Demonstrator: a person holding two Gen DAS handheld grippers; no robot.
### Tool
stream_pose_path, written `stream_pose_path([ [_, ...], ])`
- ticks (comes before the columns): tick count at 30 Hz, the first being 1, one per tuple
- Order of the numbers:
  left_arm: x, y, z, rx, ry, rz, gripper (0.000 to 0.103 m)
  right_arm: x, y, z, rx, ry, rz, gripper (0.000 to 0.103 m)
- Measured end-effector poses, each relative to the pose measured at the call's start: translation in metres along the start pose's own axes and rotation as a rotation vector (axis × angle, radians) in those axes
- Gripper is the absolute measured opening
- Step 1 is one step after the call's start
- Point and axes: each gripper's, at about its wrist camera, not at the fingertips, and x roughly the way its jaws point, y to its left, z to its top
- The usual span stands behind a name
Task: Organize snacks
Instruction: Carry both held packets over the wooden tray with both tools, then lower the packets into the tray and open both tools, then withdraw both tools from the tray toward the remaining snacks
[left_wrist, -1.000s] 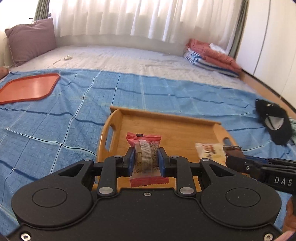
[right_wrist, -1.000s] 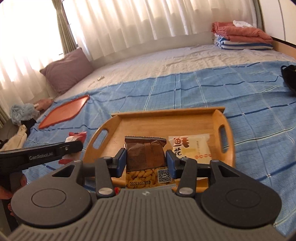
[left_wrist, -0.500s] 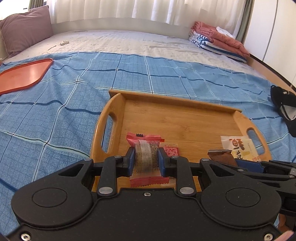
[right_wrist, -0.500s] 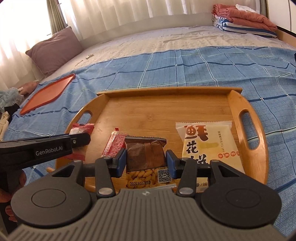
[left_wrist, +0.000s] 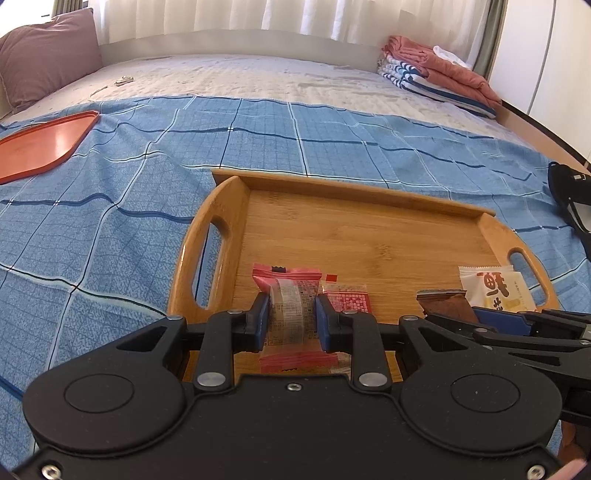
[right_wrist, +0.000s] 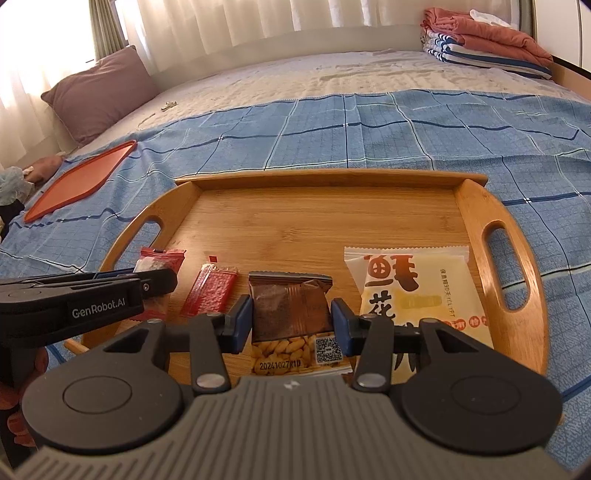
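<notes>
We hold both claws low over the near edge of the wooden tray (right_wrist: 517, 280), which lies on the blue checked bedspread (left_wrist: 110, 229). The left claw (left_wrist: 290, 323) is clamped on a pink snack packet (left_wrist: 290, 295); the right claw (right_wrist: 291, 323) is clamped on a brown peanut packet (right_wrist: 291, 310). On the tray lie a red sachet (right_wrist: 214, 291) between them and a yellow pastry packet (right_wrist: 417, 288) at right.
</notes>
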Motion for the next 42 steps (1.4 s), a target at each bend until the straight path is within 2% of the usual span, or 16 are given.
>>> stream_pose_path([
  [17, 0.009, 0.0, -0.005, 0.017, -0.007, -0.008, 0.028, 0.008, 0.005, -0.009, -0.032, -0.02, -0.015, 0.051],
  [18, 0.009, 0.0, -0.005, 0.023, -0.008, -0.007, 0.03, 0.009, 0.006, -0.009, -0.032, -0.02, -0.016, 0.052],
  [20, 0.006, 0.0, -0.005, 0.026, -0.004, -0.017, 0.043, 0.008, 0.006, -0.01, -0.038, -0.028, -0.011, 0.053],
  [21, 0.003, 0.0, -0.005, 0.025, -0.007, -0.021, 0.046, 0.007, 0.006, -0.011, -0.038, -0.034, -0.005, 0.054],
  [23, -0.005, 0.002, -0.004, 0.023, -0.026, -0.018, 0.052, 0.004, 0.006, -0.011, -0.032, -0.049, 0.004, 0.066],
  [31, -0.048, 0.012, 0.004, -0.005, -0.076, -0.014, 0.087, -0.025, 0.006, -0.005, -0.034, -0.093, 0.024, 0.071],
  [37, -0.094, 0.013, 0.007, 0.0, -0.106, 0.009, 0.09, -0.069, 0.012, -0.001, -0.078, -0.141, 0.032, 0.078],
  [42, -0.138, 0.007, -0.005, 0.05, -0.134, 0.036, 0.092, -0.113, 0.014, -0.007, -0.097, -0.164, 0.047, 0.081],
])
